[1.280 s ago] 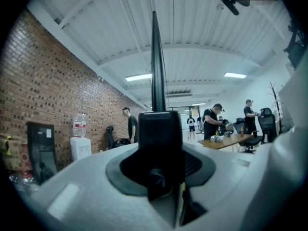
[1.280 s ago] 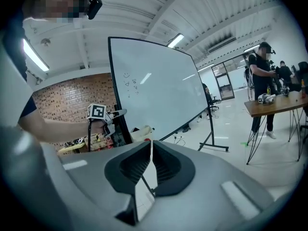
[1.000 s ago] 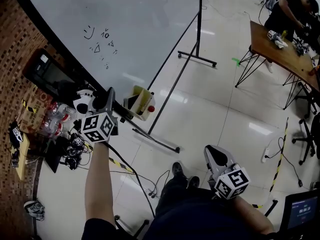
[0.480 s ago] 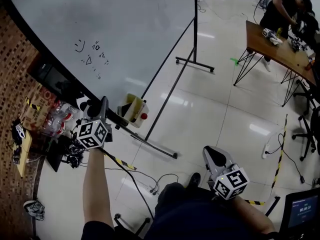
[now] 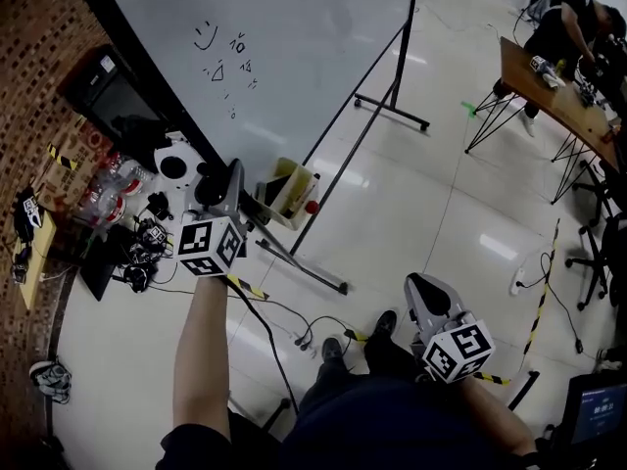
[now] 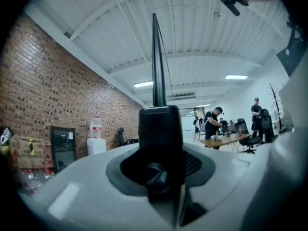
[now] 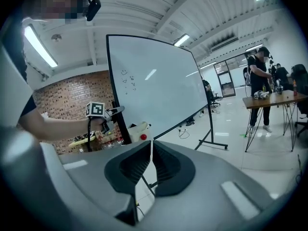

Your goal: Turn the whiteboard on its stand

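Since half a second ago, the left tongs (image 5: 231,179) and the board edge they hold sit further right in the head view. The scribbles (image 5: 227,59) have gone up and right with them, though the head camera's own swing may account for part of that.

Those tongs are clamped part-way closed on the black frame (image 6: 160,129) at the lower corner of the whiteboard (image 5: 294,37). The right tongs (image 5: 423,294) hang low by the person's body, pinched to a thin slit with nothing in them, well apart from the board.

Just beside the held corner a yellowish tray box (image 5: 287,192) hangs on the frame. Beyond it the stand (image 5: 392,67) rests on the glossy floor (image 5: 441,194). The board stands at a slant to the brick wall (image 5: 39,27), so the turn looks under way and not finished. How much swing remains I cannot judge, since no end position shows.

The board's top is cut off in the head view. The pads' contact is hidden behind the frame, and the scribbles are too small to read.
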Available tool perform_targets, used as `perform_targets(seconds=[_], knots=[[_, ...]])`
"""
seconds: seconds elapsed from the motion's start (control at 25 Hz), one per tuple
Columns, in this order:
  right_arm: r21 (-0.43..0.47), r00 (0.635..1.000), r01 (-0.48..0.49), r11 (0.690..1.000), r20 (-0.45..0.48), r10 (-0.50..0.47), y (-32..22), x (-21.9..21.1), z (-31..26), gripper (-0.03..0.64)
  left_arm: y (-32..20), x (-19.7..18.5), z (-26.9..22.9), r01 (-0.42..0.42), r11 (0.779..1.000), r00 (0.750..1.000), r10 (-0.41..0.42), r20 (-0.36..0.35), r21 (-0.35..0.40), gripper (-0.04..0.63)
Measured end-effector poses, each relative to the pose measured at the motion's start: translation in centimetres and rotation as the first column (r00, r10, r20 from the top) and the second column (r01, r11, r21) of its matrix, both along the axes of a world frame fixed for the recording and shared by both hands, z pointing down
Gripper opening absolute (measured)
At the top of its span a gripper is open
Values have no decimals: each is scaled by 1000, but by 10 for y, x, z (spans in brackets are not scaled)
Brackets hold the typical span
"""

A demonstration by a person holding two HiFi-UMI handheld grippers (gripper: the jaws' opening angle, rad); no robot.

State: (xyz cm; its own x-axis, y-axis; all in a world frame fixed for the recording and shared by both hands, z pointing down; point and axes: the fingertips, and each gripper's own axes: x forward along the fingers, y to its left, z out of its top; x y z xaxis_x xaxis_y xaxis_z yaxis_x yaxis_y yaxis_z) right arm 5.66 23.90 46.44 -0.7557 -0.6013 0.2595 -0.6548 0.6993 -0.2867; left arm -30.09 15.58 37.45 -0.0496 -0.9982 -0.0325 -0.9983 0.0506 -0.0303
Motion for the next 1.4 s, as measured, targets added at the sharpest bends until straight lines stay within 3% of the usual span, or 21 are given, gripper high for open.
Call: perform_targets(seconds=[0.44,0.88,1.4], knots=[[-8,999,-8,1000,-32,8,26,-11,-23,20,49,27,-22,-35,999,999,35,-19,39,155],[47,999,42,998,-11,-42,38,-36,-15,20,124,18,-2,-24,998,1000,25,-17,61,153],[33,998,59,998,10,-60,39,-62,-19,20,145,-18,1,35,999,999,-35,-13,18,155]])
